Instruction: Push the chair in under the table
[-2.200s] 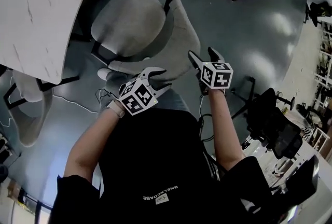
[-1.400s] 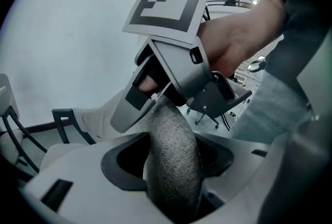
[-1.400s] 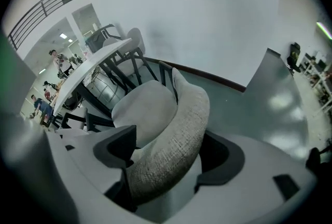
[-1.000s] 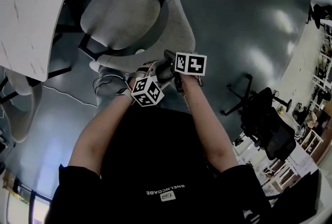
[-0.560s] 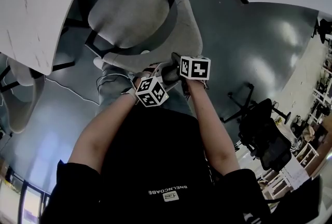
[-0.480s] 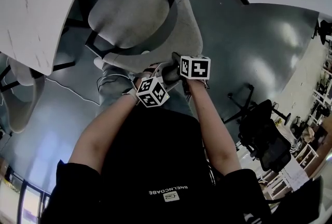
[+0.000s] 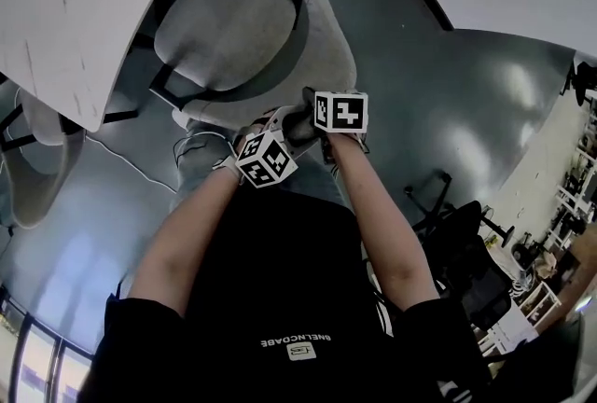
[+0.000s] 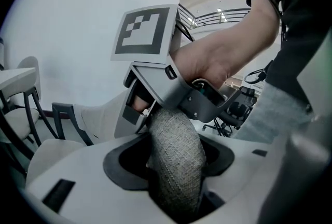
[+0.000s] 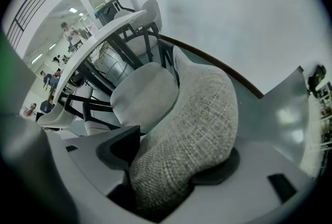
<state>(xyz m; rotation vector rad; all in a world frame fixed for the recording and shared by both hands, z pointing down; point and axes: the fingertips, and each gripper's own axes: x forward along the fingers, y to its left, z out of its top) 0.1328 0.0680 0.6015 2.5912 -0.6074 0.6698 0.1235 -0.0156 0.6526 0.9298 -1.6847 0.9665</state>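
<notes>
From the head view, the left gripper (image 7: 270,123) and the right gripper (image 7: 303,112) sit side by side, nearly touching, both on the top edge of the chair back (image 7: 326,47). The chair (image 7: 224,28) has its grey seat just beyond the grippers. The white table (image 7: 75,9) lies beyond the seat and to the left of it, its rim at the seat's far edge. A second chair (image 7: 37,168) stands well off to the left gripper's outer side.

In the left gripper view, the woven fabric edge of the chair back runs up between the jaws. They have just been opening and stand wide around it, with dark pad showing on either side of the fabric. The right gripper's marker cube is just ahead.

In the right gripper view, the jaws have just been closing. The padded edge fills the gap and bulges over the pads, clamped. The seat and table lie ahead, to the left.
</notes>
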